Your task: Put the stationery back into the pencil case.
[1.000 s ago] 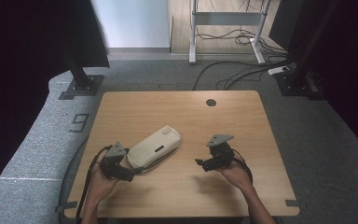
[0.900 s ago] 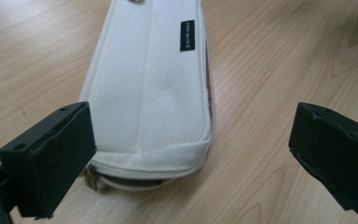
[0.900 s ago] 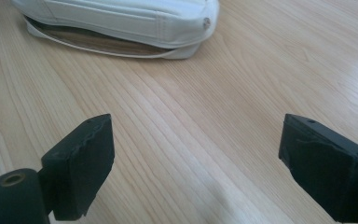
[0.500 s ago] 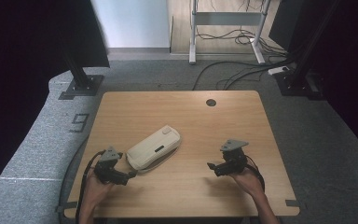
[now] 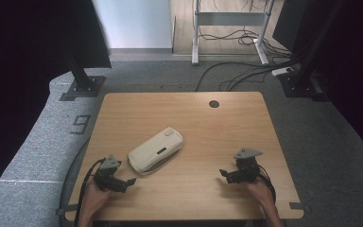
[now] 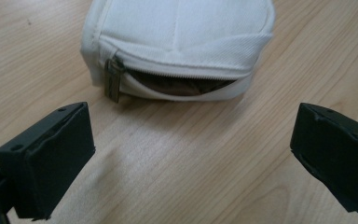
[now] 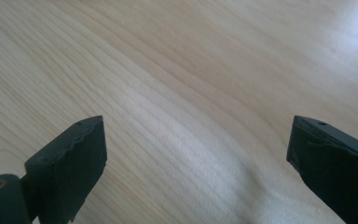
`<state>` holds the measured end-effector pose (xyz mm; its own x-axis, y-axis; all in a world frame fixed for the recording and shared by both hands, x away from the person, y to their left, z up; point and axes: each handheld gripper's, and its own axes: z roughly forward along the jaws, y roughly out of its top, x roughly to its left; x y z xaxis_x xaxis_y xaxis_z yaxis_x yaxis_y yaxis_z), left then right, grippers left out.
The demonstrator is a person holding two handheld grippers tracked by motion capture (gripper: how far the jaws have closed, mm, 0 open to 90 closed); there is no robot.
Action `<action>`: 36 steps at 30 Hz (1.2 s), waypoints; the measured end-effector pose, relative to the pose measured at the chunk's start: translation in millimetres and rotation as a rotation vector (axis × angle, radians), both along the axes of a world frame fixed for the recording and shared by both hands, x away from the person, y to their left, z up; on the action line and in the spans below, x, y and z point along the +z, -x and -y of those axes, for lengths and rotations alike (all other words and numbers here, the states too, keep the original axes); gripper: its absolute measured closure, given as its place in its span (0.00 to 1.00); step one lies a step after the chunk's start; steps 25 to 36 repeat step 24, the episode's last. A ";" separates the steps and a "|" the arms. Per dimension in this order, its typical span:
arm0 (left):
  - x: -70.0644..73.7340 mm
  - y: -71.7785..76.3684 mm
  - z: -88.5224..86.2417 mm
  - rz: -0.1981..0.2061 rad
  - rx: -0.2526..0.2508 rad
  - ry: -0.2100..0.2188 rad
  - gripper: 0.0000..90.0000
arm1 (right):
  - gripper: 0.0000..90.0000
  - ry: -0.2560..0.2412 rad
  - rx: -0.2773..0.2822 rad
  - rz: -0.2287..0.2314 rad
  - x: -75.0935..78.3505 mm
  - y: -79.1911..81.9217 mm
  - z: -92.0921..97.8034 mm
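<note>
Spanning most of the high view, a light wooden table (image 5: 137, 109) with a round cable hole (image 5: 213, 103) near its far edge stands on grey carpet (image 5: 42, 146), where a large figure "9" (image 5: 80, 124) is marked just off the table's left side. A white zip pouch (image 5: 156, 150) lies at an angle on the table, left of centre and toward the near half. A small dark label sits on its side, too small to read. In the left gripper view the pouch (image 6: 182, 42) has its zip partly undone, a dark lining showing in the gap and a brass-coloured zip pull (image 6: 113, 78) hanging at the left end.

The left gripper (image 5: 131, 181), held in a hand (image 5: 90, 201) at the near left, rests just beside the pouch's near end, apart from it, its jaws spread wide. The right gripper (image 5: 222, 173), held in a hand (image 5: 260, 193) at the near right, is well apart from the pouch over bare wood, jaws likewise spread wide with nothing between them.
</note>
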<state>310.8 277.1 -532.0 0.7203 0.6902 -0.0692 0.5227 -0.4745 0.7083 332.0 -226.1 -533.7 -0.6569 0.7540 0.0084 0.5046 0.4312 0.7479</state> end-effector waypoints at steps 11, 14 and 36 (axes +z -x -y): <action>-14.6 1.9 4.1 -0.023 0.003 -0.058 0.00 | 0.05 0.007 -0.016 -0.031 -20.4 6.7 3.4; -14.9 2.0 4.6 -0.020 0.020 -0.067 0.00 | 0.04 0.018 -0.014 -0.028 -21.2 8.5 2.1; -15.5 6.0 7.5 -0.009 0.033 -0.094 0.00 | 0.00 0.030 -0.017 -0.037 -22.3 9.9 0.3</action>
